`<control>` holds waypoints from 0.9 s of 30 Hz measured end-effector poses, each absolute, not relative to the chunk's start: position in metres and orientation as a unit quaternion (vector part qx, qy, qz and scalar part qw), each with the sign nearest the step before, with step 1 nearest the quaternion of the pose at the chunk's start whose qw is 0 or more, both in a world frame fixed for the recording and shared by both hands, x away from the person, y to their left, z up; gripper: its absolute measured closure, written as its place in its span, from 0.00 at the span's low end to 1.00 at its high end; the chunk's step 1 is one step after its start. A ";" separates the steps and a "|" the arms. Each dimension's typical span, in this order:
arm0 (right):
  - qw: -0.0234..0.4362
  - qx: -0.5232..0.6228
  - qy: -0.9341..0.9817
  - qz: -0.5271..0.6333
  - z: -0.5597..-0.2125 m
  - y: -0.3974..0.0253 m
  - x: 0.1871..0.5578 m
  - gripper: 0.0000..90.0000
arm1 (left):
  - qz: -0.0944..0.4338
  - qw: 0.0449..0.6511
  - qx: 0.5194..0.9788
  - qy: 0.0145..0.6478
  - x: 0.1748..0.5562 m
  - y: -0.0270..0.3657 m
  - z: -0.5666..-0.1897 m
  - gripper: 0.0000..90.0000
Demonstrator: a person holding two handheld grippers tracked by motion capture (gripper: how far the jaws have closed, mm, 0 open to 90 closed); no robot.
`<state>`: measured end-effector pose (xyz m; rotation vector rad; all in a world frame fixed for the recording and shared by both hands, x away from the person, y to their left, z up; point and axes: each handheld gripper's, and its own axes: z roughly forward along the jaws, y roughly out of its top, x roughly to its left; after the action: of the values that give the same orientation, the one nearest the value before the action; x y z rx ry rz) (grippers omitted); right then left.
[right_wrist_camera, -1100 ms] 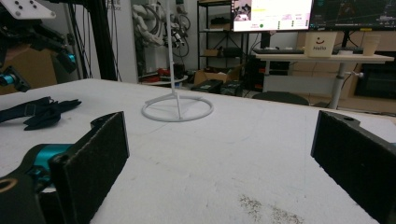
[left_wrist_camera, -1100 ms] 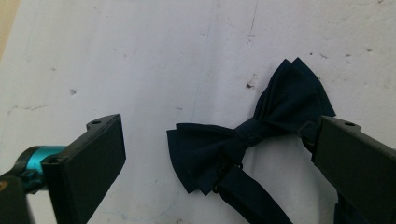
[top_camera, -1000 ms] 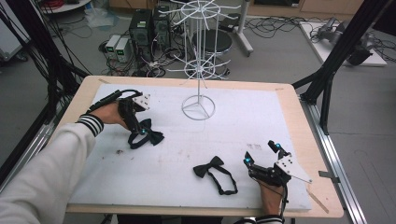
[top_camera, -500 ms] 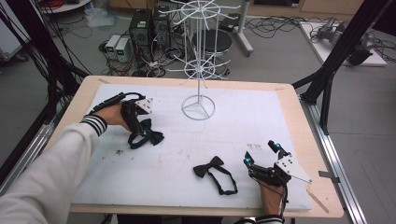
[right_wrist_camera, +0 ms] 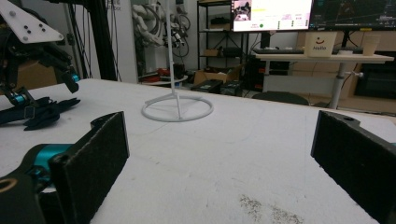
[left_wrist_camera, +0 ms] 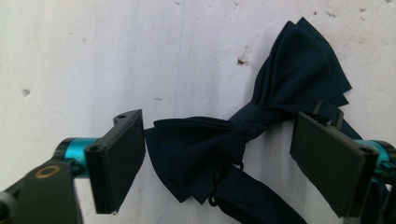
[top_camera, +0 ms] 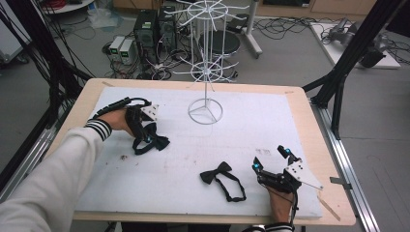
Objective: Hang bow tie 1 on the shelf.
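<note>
Hovering low over the white table cover [top_camera: 159, 179], the left gripper [left_wrist_camera: 217, 154] has its jaws spread wide on either side of a dark navy bow tie [left_wrist_camera: 261, 112], one pad beside each wing, with nothing clamped. In the left gripper view the tie lies flat on the cover, its knot about midway between the pads and its strap running down toward the bottom edge (a small clasp shows on it). From above, this tie [top_camera: 152, 141] sits near the table's left side, just beside the person's left hand [top_camera: 118, 121].

The right gripper [top_camera: 273, 164] rests on the cover near the front right corner, jaws also wide apart and holding nothing. A second bow tie [top_camera: 217, 175] lies just to its left, apart from it. The white wire rack [top_camera: 205, 72] stands at the back.
</note>
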<state>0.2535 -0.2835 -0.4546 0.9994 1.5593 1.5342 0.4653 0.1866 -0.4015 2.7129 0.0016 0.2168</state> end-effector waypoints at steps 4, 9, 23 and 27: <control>0.361 0.388 0.605 0.595 -0.455 -0.283 0.254 0.04 | 0.082 0.206 0.975 -0.009 0.464 0.185 -0.401 0.24; 0.359 0.389 0.605 0.595 -0.455 -0.283 0.253 0.04 | 0.085 0.203 0.975 -0.020 0.461 0.183 -0.400 0.27; 0.359 0.388 0.604 0.596 -0.455 -0.284 0.254 0.04 | 0.074 0.188 0.979 -0.037 0.462 0.179 -0.405 0.43; 0.357 0.389 0.604 0.596 -0.455 -0.283 0.254 0.04 | 0.064 0.186 0.980 -0.038 0.462 0.179 -0.405 0.52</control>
<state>0.2535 -0.2835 -0.4546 1.0049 1.5600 1.5391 0.4624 0.1785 -0.4049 2.7601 -0.1061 0.1811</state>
